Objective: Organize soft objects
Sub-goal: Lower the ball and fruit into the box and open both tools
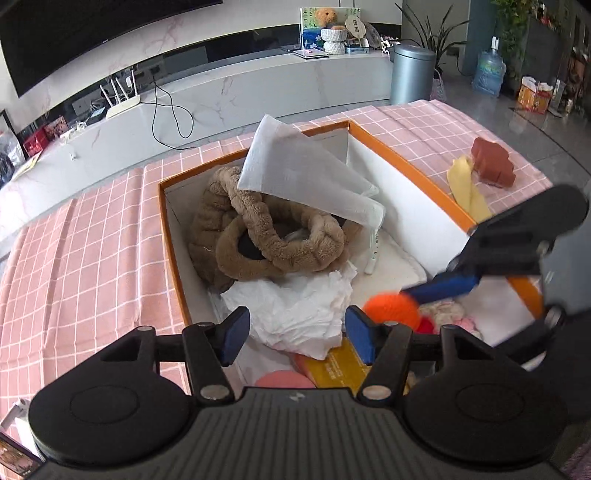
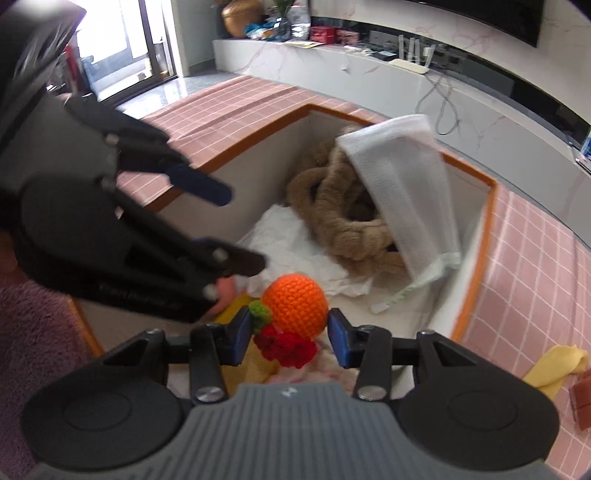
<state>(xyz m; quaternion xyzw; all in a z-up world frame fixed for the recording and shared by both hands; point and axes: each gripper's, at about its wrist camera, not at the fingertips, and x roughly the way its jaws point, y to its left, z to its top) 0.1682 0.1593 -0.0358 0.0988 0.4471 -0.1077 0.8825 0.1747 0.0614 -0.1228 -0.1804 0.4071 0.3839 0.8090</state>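
Inside orange box [image 2: 476,266], crochet orange [image 2: 295,304] sits between right gripper [image 2: 290,338] pads.

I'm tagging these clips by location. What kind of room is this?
Most likely a home living room: a large wall-mounted screen hangs over a long marble media console holding a router, and a water jug stands on the floor beside houseplants.

Long marble TV console [image 1: 236,92] under a dark screen [image 1: 74,33]; grey bin [image 1: 412,72]; glossy floor [image 1: 532,125]; bright window [image 2: 107,37]

A home living room: big television [image 1: 92,33], marble media console [image 1: 258,88] (router [image 1: 123,101] on top).
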